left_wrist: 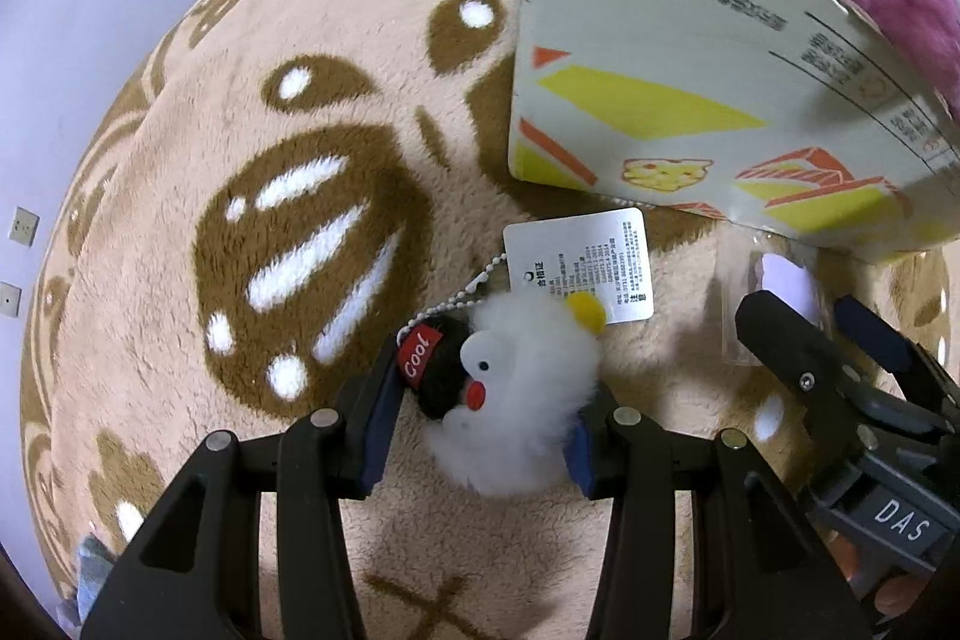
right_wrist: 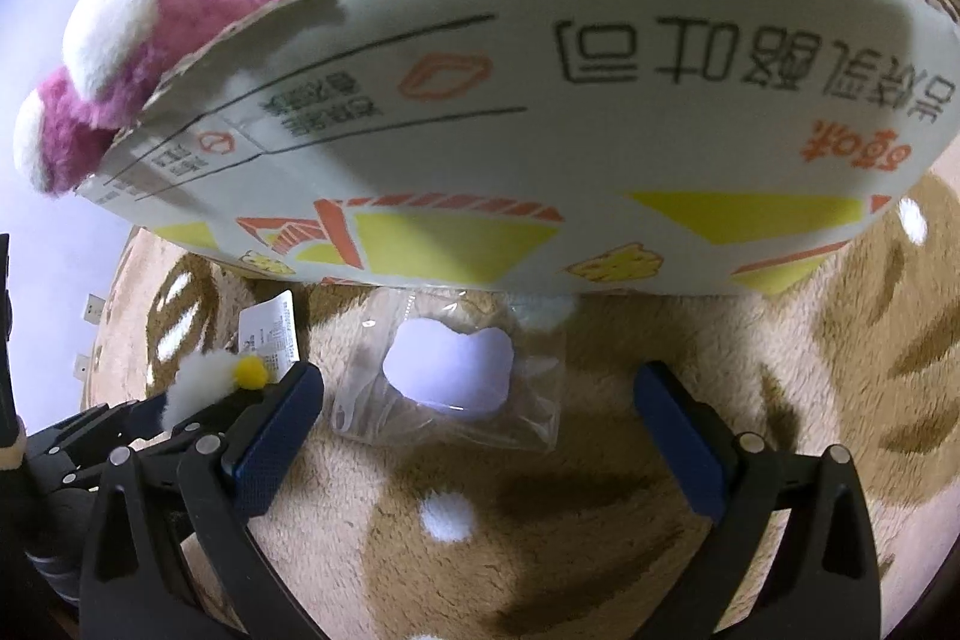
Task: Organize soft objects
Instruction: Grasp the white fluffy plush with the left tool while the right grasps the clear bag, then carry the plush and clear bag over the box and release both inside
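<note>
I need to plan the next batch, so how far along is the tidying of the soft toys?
Done: a pink plush already sits in the cardboard box. In hand: the left claw is shut on a white fluffy toy over the rug. Left: the bagged lilac toy lies before the open right claw.

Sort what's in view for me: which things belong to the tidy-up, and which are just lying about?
Job:
white plush keychain, in left gripper
bagged lilac plush, ahead of open right gripper
cardboard box
pink plush

Lying about:
patterned rug
wall sockets
</note>
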